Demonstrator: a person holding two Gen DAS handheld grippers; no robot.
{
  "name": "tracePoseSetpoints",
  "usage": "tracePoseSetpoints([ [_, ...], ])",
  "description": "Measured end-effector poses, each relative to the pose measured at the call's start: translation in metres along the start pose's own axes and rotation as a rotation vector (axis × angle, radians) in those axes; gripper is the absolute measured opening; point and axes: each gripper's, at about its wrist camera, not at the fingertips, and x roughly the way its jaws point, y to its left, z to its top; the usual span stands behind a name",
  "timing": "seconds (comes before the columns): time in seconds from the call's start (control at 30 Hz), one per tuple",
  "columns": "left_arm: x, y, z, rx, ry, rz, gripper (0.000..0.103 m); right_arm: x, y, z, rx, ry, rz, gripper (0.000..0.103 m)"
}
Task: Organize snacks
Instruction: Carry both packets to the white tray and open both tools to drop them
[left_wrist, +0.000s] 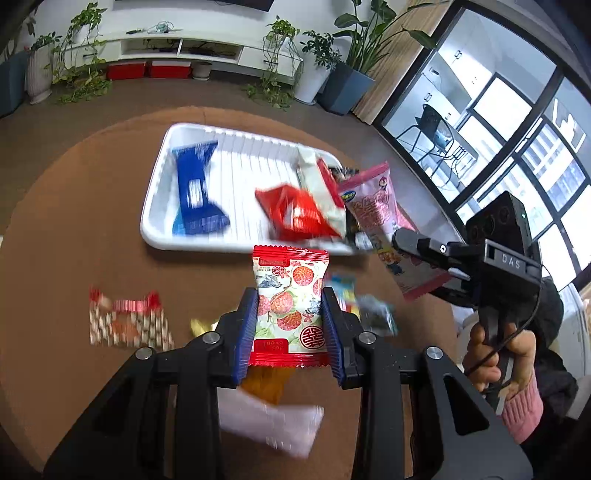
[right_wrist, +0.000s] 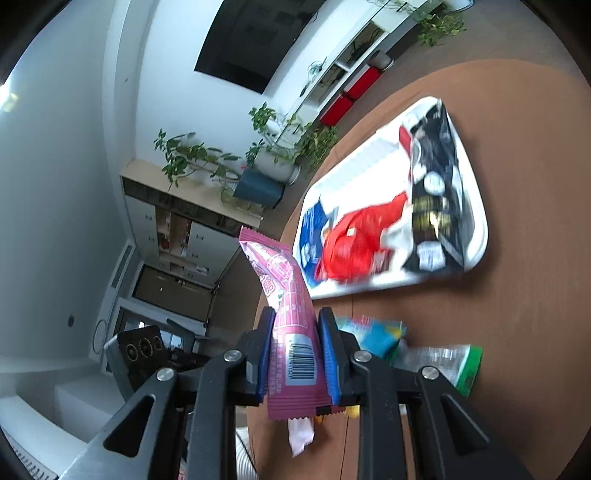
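Note:
My left gripper (left_wrist: 290, 295) is shut on a red-and-white lychee-print snack packet (left_wrist: 290, 306), held above the round brown table just short of the white tray (left_wrist: 155, 199). The tray holds a blue packet (left_wrist: 194, 188), a red packet (left_wrist: 295, 212) and a black packet (right_wrist: 437, 195). My right gripper (right_wrist: 295, 317) is shut on a pink snack packet (right_wrist: 291, 325), lifted off the table. In the left wrist view the same pink packet (left_wrist: 373, 206) hangs at the tray's right end, with the right gripper (left_wrist: 424, 253) and the hand that holds it behind it.
Loose snacks lie on the table: a red-patterned packet (left_wrist: 127, 325) at the left, a blue-and-yellow one (right_wrist: 380, 338), a green-edged clear one (right_wrist: 447, 362), an orange one (left_wrist: 266, 384) and a white one (left_wrist: 269, 424) under my left gripper. Potted plants (left_wrist: 81, 55) and a low cabinet stand beyond.

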Motion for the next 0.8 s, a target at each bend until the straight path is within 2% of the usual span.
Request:
tracePoseSetpoints([
  [0.4, 0.053, 0.007, 0.080, -0.017, 0.014, 0.028, 0.031, 0.035, -0.002, 0.066, 0.006, -0.045, -0.045, 0.026],
  [0.63, 0.083, 0.011, 0.109, -0.039, 0.017, 0.049, 0.032, 0.044, -0.014, 0.081, 0.009, -0.057, -0.079, 0.026],
  [0.8, 0.108, 0.010, 0.121, -0.036, 0.031, 0.069, 0.033, 0.050, -0.020, 0.090, -0.014, -0.075, -0.142, 0.030],
])
